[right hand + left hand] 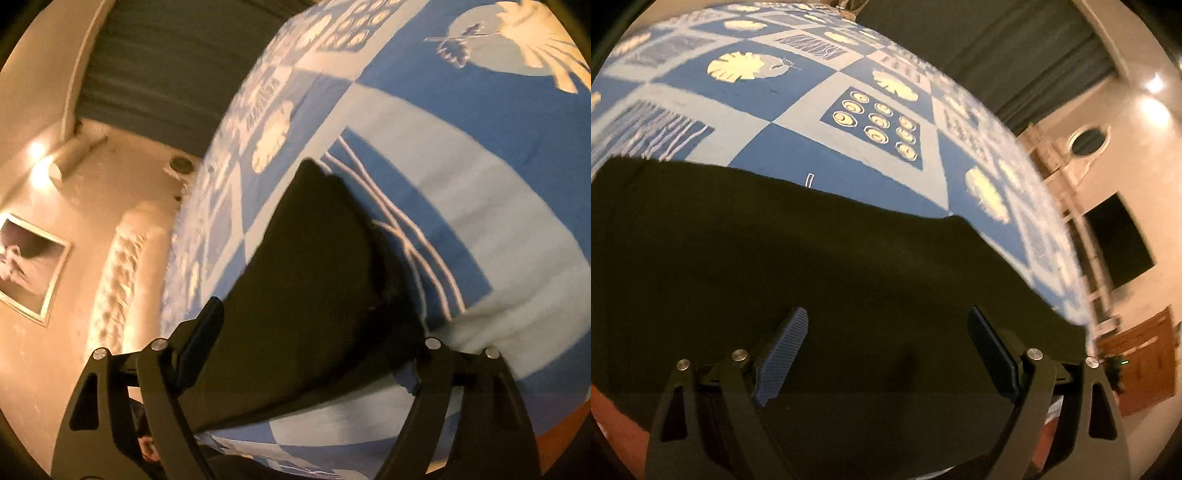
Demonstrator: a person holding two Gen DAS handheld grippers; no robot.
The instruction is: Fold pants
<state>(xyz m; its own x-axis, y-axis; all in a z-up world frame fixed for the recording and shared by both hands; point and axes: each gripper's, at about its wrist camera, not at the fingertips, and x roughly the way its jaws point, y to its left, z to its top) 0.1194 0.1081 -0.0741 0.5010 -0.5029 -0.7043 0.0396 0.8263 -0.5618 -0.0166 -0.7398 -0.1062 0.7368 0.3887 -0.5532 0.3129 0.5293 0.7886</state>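
The black pants lie flat on a blue patterned bedspread, filling the lower half of the left wrist view. My left gripper hovers over them, open, its ribbed blue pads wide apart with nothing pinched. In the right wrist view the pants taper to a point toward the far side of the bedspread. My right gripper stands open above that dark cloth. Its left finger shows clearly, while the right one blends into the black fabric.
The bed's edge runs along the right of the left wrist view, with a dark screen and a wooden cabinet beyond. The right wrist view shows a tufted white headboard, a framed picture and a grey curtain.
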